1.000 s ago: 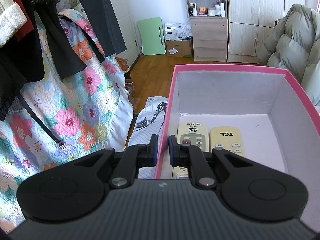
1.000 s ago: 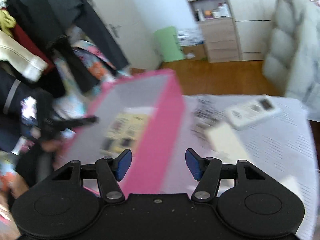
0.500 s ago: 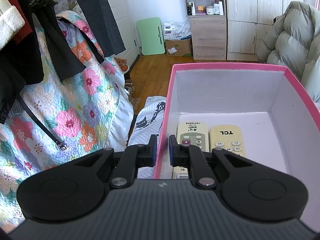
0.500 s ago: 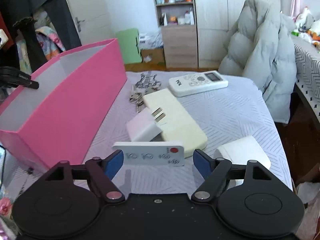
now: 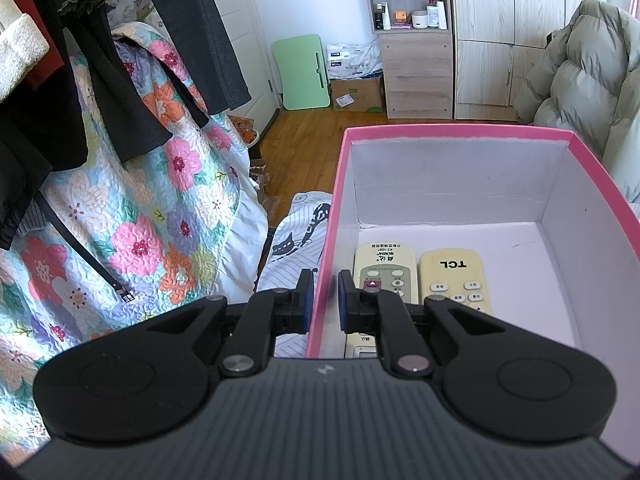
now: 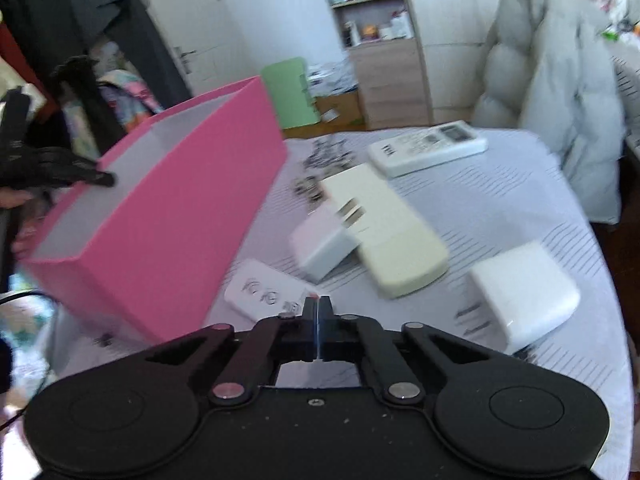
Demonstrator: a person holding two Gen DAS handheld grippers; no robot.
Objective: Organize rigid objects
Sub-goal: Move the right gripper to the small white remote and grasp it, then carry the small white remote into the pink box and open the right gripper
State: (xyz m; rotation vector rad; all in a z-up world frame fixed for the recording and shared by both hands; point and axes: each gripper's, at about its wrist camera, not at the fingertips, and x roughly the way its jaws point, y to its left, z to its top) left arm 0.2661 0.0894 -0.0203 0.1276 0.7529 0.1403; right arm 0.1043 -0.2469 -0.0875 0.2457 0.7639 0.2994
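Left hand-held gripper pinching pink box wall; right hand-held gripper fingers together, empty; small flat remote light, hard, slippery, grab by long edges

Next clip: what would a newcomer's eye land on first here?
The pink box dominates the table's left side, its near wall pinched by the left hand-held gripper, with two remotes lying inside. Right of it, the shut right hand-held gripper meets the corner of a flat white remote.

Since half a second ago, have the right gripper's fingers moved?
Yes. The right gripper has shut; its fingers now meet over the flat white remote.
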